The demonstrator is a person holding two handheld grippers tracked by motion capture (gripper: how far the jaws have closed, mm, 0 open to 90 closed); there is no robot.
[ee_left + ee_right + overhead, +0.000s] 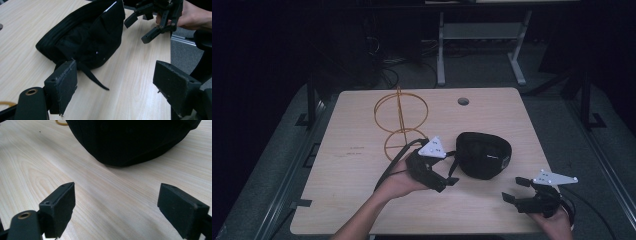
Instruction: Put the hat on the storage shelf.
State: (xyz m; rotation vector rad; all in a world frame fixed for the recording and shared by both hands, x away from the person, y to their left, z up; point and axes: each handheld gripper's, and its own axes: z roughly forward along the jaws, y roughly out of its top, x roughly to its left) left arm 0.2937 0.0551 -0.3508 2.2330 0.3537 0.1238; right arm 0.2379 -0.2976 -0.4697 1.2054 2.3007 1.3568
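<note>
Two grippers hover over the wooden table, both with jaws spread wide and nothing between them. The left gripper sits just beside the black cap, one jaw close to the thin black strap that trails from the cap's edge onto the table; whether that jaw touches the cap cannot be told. In the high view the left gripper is at the cap's near-left side, held in the person's left hand. The right gripper is near the cap's right side but apart from it, held by the right hand at the table's near edge. A small white label on the cap is too small to read, as is faint print on the tabletop. A gold wire stand with rings rests behind the left gripper, toward the far-left of the table.
</note>
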